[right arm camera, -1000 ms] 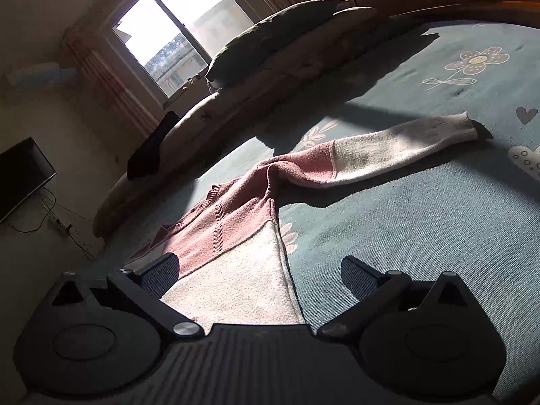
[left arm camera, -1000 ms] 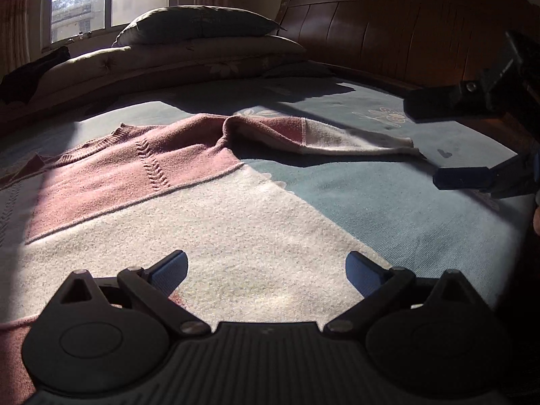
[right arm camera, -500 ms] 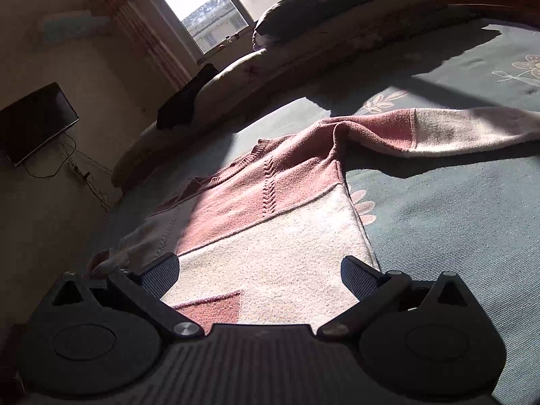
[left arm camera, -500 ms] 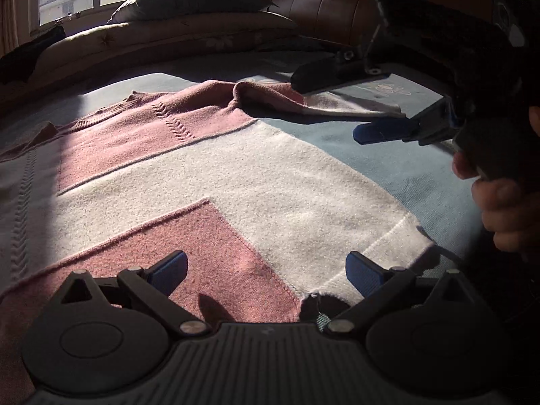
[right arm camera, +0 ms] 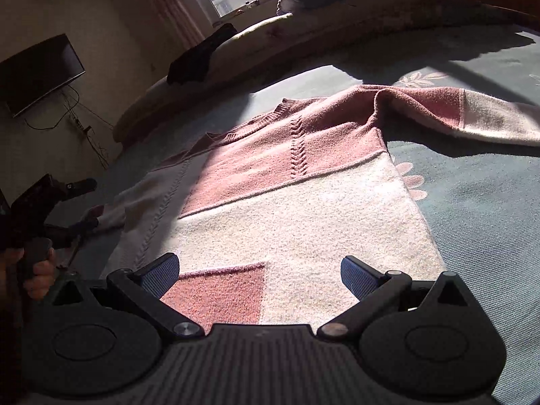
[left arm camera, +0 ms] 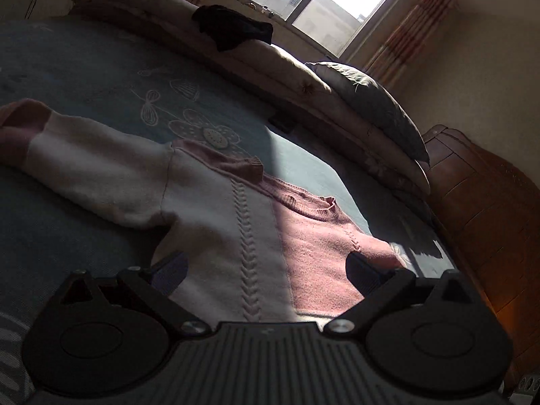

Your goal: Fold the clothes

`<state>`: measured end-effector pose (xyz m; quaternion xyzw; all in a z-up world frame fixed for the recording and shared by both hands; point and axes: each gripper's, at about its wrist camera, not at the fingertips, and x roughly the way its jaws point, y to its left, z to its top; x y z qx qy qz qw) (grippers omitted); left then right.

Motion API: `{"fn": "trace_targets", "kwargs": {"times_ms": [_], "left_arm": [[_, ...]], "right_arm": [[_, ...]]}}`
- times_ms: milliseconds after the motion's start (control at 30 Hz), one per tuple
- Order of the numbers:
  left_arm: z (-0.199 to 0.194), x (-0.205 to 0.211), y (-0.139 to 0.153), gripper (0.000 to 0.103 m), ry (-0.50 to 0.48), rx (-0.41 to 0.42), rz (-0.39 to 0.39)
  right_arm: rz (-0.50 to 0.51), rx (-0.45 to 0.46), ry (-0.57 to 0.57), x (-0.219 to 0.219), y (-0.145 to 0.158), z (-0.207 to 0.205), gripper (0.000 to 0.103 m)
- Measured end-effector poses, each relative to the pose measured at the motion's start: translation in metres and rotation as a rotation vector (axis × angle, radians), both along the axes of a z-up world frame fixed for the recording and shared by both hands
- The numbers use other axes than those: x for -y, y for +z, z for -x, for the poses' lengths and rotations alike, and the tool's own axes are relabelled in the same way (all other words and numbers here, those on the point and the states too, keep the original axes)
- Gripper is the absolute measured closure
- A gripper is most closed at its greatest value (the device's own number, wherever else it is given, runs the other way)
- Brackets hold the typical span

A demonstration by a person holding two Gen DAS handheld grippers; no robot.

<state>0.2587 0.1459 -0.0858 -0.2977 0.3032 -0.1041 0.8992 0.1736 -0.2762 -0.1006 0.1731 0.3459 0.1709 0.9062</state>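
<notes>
Pink-and-cream knit sweater (right arm camera: 287, 202) lies flat, front up, on the blue-green bedspread (right arm camera: 489, 236), both sleeves out to the sides. Right gripper (right arm camera: 260, 275): jaws spread wide, hovering over the hem, nothing between the pads. Left gripper (left arm camera: 266, 270): jaws also spread, empty, over the sweater's side near the underarm. Left sleeve (left arm camera: 84, 172) angles away over bare bedspread; right sleeve (right arm camera: 472, 118) drapes with a raised fold at the shoulder. Right side edge runs straight. Open bedspread on both sides; rolled bedding (right arm camera: 303, 33) and pillow (left arm camera: 371, 101) beyond the collar.
</notes>
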Motion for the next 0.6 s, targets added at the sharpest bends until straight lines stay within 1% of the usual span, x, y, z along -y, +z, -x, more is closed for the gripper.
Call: {"fn": "trace_targets", "kwargs": {"times_ms": [100, 133, 200, 267, 333, 400, 500, 567, 600], "left_arm": [[-0.026, -0.034, -0.026, 0.004, 0.053, -0.073, 0.168], [-0.032, -0.04, -0.036, 0.004, 0.053, -0.096, 0.213], [-0.044, -0.048, -0.052, 0.004, 0.055, -0.124, 0.268], [-0.054, -0.052, -0.063, 0.004, 0.072, -0.125, 0.265], [-0.065, -0.053, -0.071, 0.004, 0.065, -0.12, 0.271], [-0.074, -0.051, -0.07, 0.004, 0.046, -0.096, 0.277], [-0.084, -0.051, -0.074, 0.004, 0.074, -0.067, 0.294], [-0.086, -0.05, -0.072, 0.004, 0.103, -0.031, 0.267], [-0.086, -0.049, -0.069, 0.005, 0.135, 0.002, 0.232]], "right_arm": [[0.036, 0.003, 0.017, -0.012, -0.002, -0.006, 0.0], [0.048, 0.001, 0.022, -0.016, -0.003, -0.008, 0.0], [0.069, -0.005, 0.033, -0.02, -0.006, -0.011, 0.0], [0.083, -0.01, 0.033, -0.02, -0.008, -0.011, 0.0], [0.086, -0.016, 0.025, -0.02, -0.01, -0.012, 0.0], [0.073, -0.028, 0.019, -0.018, -0.012, -0.014, 0.0], [0.055, -0.052, 0.021, -0.017, -0.016, -0.017, 0.0], [0.05, -0.067, 0.025, -0.018, -0.018, -0.019, 0.0], [0.06, -0.068, 0.027, -0.02, -0.019, -0.019, 0.0]]}}
